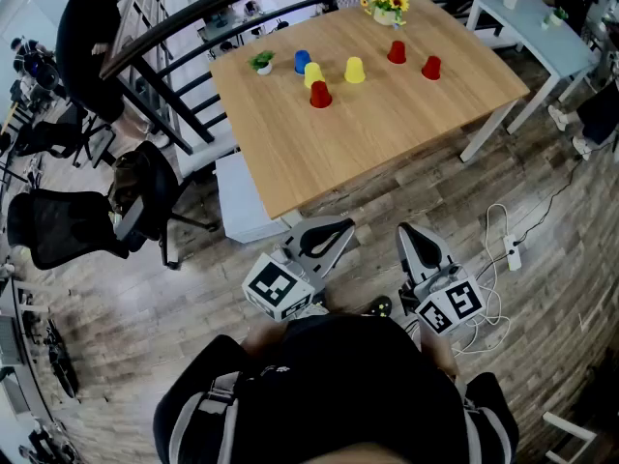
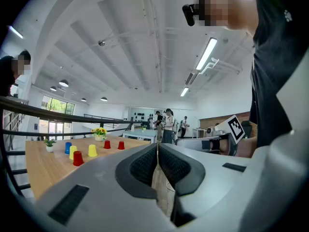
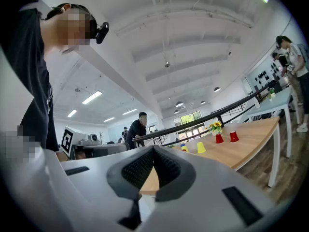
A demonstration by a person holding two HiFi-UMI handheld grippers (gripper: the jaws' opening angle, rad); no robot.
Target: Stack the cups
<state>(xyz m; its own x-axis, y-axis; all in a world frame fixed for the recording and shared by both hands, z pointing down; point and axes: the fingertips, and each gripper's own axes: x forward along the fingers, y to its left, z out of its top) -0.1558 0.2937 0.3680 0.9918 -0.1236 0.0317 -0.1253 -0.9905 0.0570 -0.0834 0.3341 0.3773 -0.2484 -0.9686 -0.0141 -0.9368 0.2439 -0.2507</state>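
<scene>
Six cups (image 1: 355, 70) upside down on table (image 1: 387, 133), three red, two yellow, one blue

Six cups stand on the wood table (image 1: 387, 133) in the upper middle of the frame: three red cups (image 1: 320, 94) (image 1: 397, 52) (image 1: 431, 67), two yellow cups (image 1: 313, 74) (image 1: 355, 70) and one blue cup (image 1: 302, 60). It also bears two plants, one green plant (image 1: 262, 62) and one sunflower pot (image 1: 387, 6). A second table, the pale table (image 1: 542, 37), is at upper right. At the bottom are two grippers, the left gripper (image 1: 340, 230) and the right gripper (image 1: 411, 232).
</scene>
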